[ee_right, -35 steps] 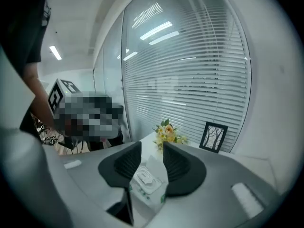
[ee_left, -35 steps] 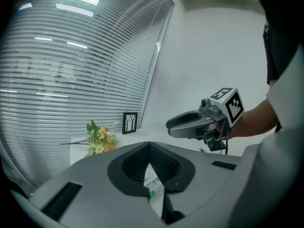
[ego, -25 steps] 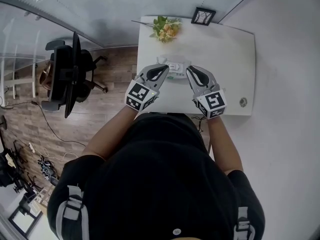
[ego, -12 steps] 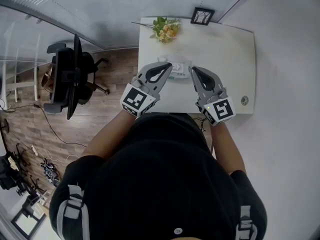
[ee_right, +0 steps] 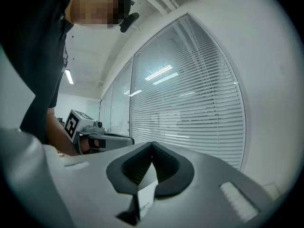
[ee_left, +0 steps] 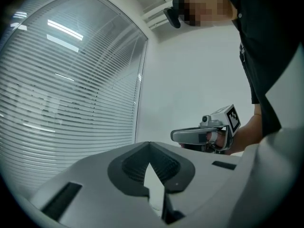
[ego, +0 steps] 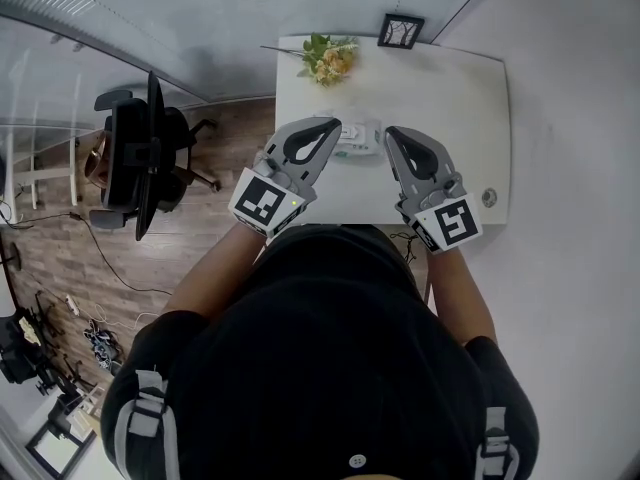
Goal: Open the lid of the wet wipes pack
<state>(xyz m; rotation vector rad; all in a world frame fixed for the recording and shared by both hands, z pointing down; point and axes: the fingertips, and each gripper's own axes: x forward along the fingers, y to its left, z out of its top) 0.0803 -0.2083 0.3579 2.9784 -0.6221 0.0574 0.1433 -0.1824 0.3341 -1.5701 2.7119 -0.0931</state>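
Big white rectangular desk (ego: 470,98) sits under the small, soft white-and-green wet wipes pack (ego: 362,138), so I'll place everything off that pack. Both grey hand-held tongs hang above it. The left gripper (ego: 335,125) has its tips pressed together with nothing I can see pinched, and it overlaps the pack's left end in the head view. The right gripper (ego: 391,132) is closed up too, just beside the pack's right end. The pack lies flat, long axis left-right, 1 gripper per end. I'd guess left is a touch nearer. The lid's too small to make out.
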